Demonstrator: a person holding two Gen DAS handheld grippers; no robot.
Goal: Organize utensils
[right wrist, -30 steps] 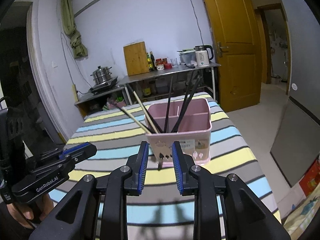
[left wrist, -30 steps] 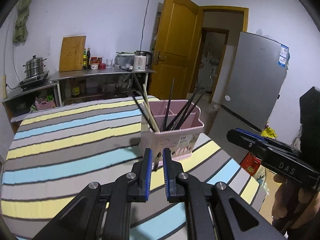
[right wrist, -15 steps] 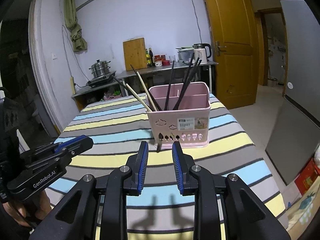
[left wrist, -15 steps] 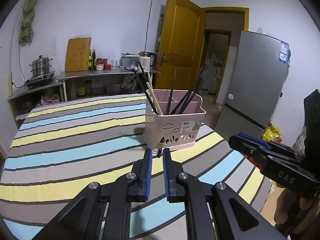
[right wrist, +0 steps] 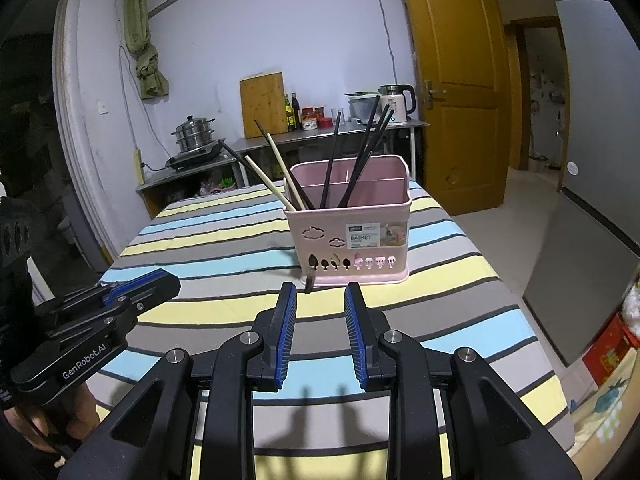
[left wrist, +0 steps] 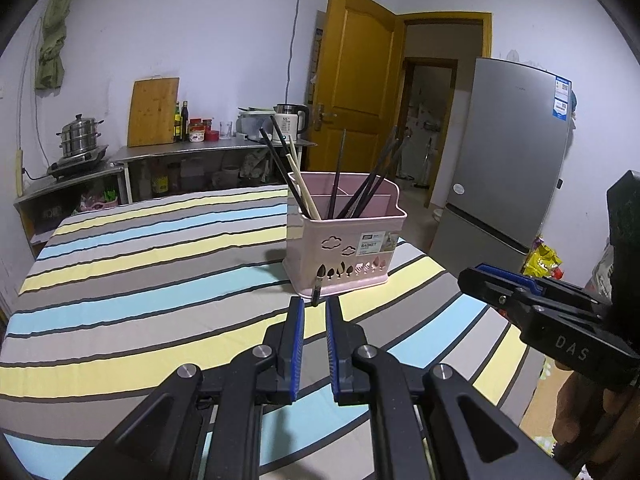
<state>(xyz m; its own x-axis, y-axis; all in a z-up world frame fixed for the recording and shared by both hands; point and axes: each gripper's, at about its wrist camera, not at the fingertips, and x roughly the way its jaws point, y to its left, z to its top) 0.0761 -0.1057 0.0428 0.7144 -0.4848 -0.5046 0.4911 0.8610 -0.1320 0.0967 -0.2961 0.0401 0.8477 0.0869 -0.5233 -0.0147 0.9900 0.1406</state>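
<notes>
1. Writing: the pink utensil basket carries a label reading "BASKET"; the left tool has "GenRobot.AI" on its side in the right wrist view; the right tool has "DAS" on its side in the left wrist view. The blue sticker on the grey refrigerator is too small to read.
2. The left tool's blue-padded jaws stand narrow, nearly together, with nothing between them.
3. The right tool's jaws stand wide apart and empty.
4. The basket stands straight ahead of both tools on the striped counter, near its far right edge. It is divided into compartments. Dark chopsticks and pale wooden chopsticks lean out of it, the pale ones tilting left.
5. One dark utensil tip pokes out through a cut-out low on the basket's front wall and rests on the counter just ahead of the tools, between them and the basket.
6. Beyond the basket: a steel bench with a wooden cutting board, bottles, jars and a white kettle; a steel steamer pot to the left; an orange door to the right.
</notes>
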